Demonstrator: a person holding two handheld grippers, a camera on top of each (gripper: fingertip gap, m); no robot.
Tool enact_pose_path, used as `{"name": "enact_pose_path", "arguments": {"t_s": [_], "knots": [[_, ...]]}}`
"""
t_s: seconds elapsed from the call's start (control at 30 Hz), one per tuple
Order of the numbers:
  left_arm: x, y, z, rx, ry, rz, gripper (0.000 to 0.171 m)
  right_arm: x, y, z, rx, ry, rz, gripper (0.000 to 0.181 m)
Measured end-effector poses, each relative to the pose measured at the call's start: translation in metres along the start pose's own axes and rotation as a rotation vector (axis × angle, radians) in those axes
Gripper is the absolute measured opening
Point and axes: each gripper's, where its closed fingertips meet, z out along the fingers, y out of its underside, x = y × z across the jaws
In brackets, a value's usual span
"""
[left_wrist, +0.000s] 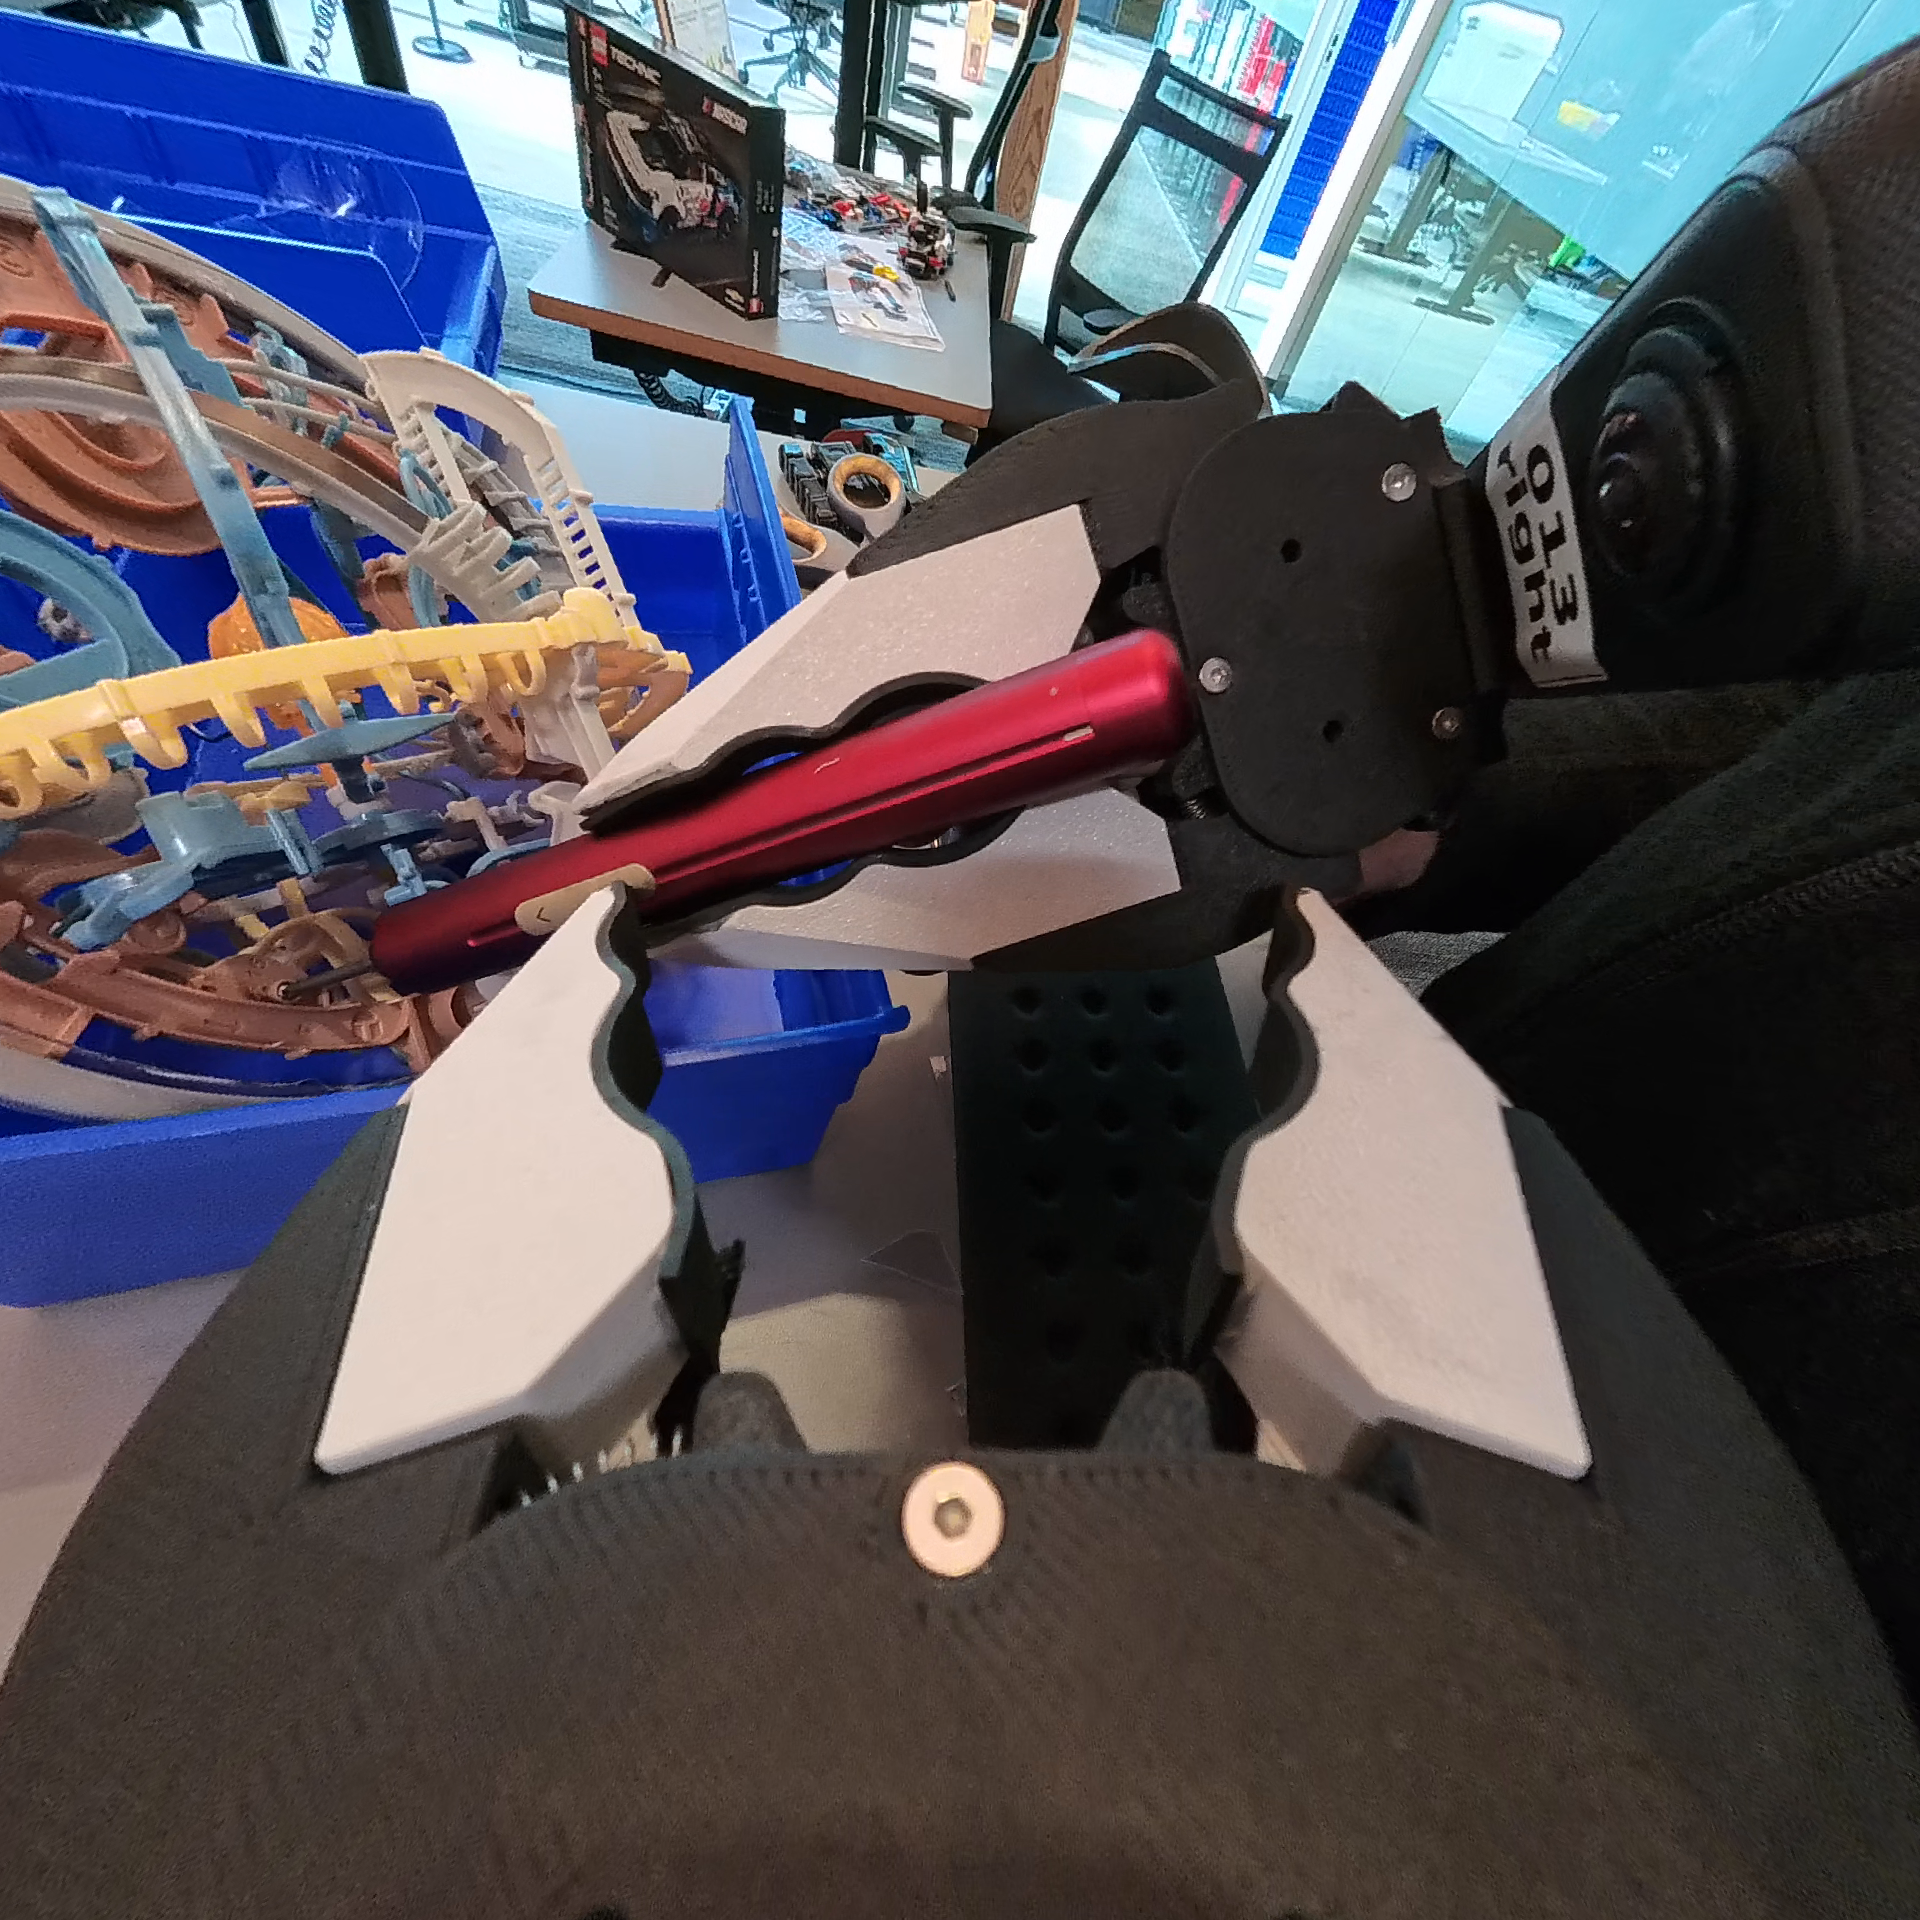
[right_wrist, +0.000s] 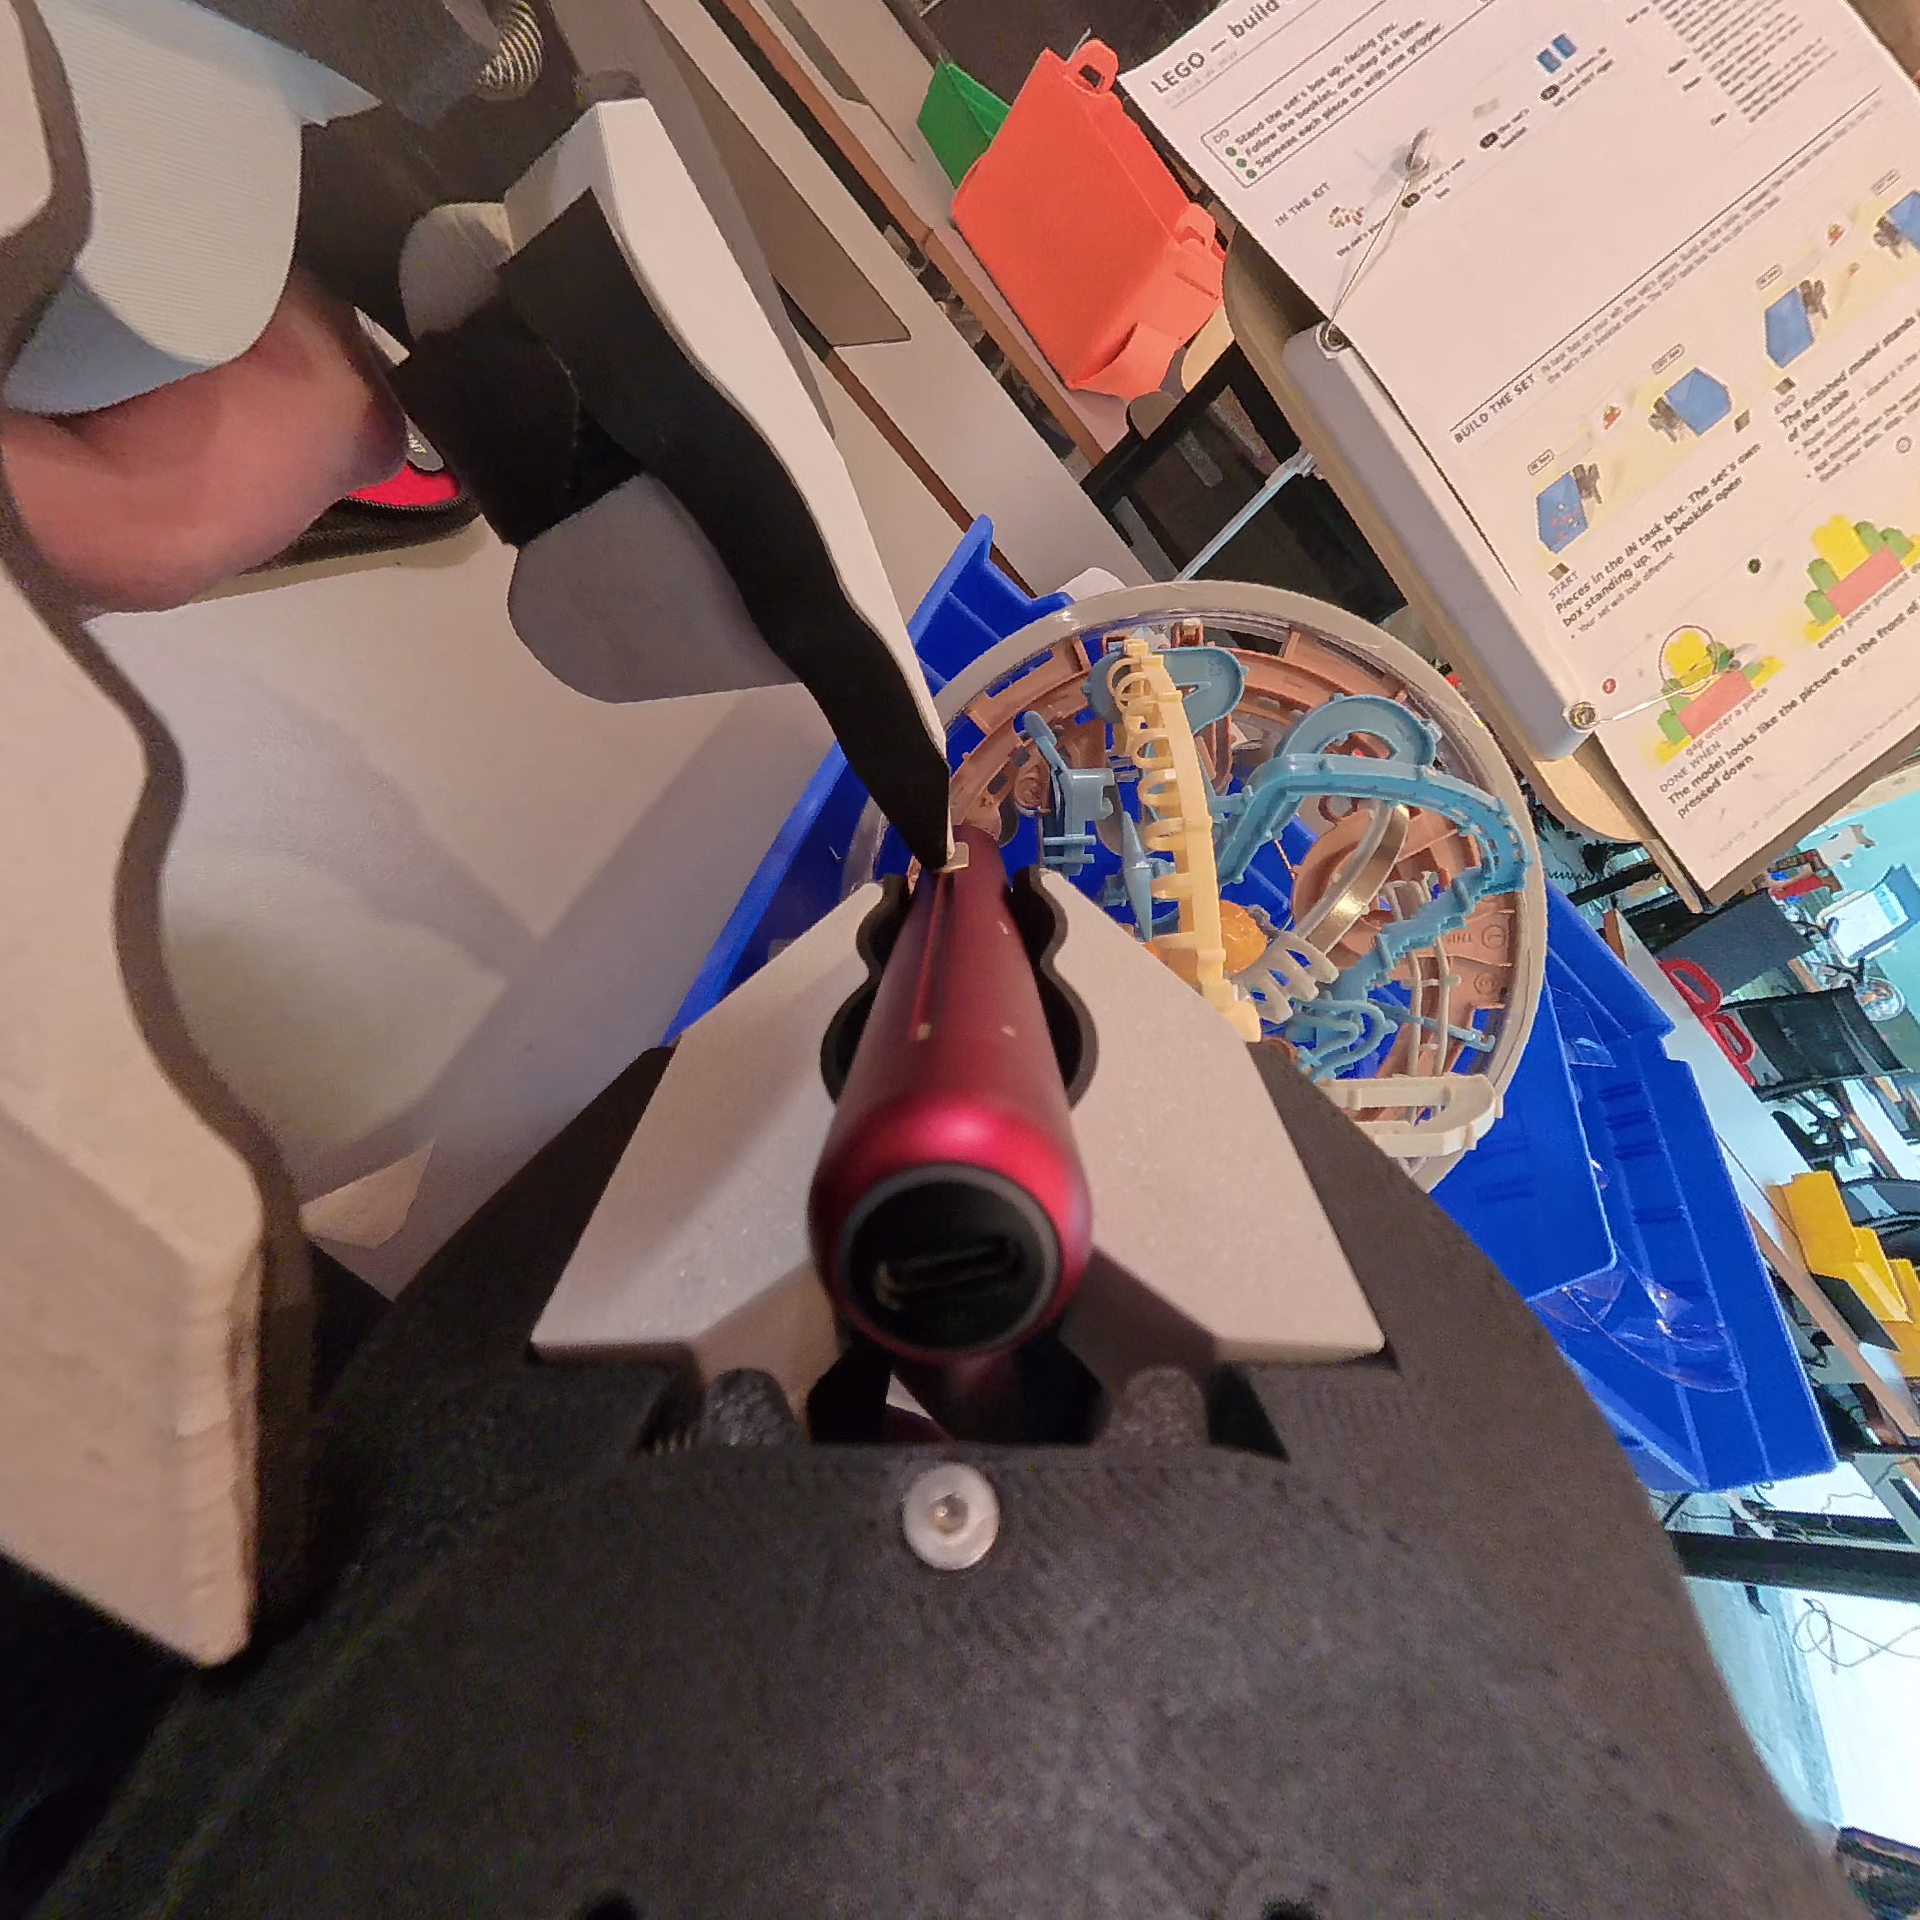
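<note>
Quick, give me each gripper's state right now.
Left gripper: open, holding nothing; one fingertip touches the red screwdriver's button.
Right gripper: closed on the red screwdriver.

Red screwdriver (left_wrist: 831, 790): body is looking like anodised metal, smooth, satin sheen; end cap in the right wrist view (right_wrist: 951, 1273) is showing dark glossy plastic.

Right gripper (right_wrist: 961, 883): finger faces are appearing as white foam-like pads, matt and finely grained, backed with black rubbery edging. Housing is showing ridged matt black printed plastic with a bright metal screw.

Left gripper (left_wrist: 956, 966): same matt white pads, same layered black plastic.

Maze ball (right_wrist: 1247, 883): tracks are looking like glossy moulded plastic inside a clear shiny shell.

Blue bin (left_wrist: 790, 1049): smooth, semi-gloss plastic.

Instruction sheet (right_wrist: 1621, 364): matt printed paper.
</note>
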Motion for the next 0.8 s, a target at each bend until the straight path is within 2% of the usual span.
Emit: {"name": "enact_pose_path", "arguments": {"t_s": [0.8], "knots": [[-0.0017,-0.0011,0.0048,-0.007,0.014,0.012,0.122,0.0019,0.0027,-0.0016,-0.021,-0.002,-0.003,0.02]]}}
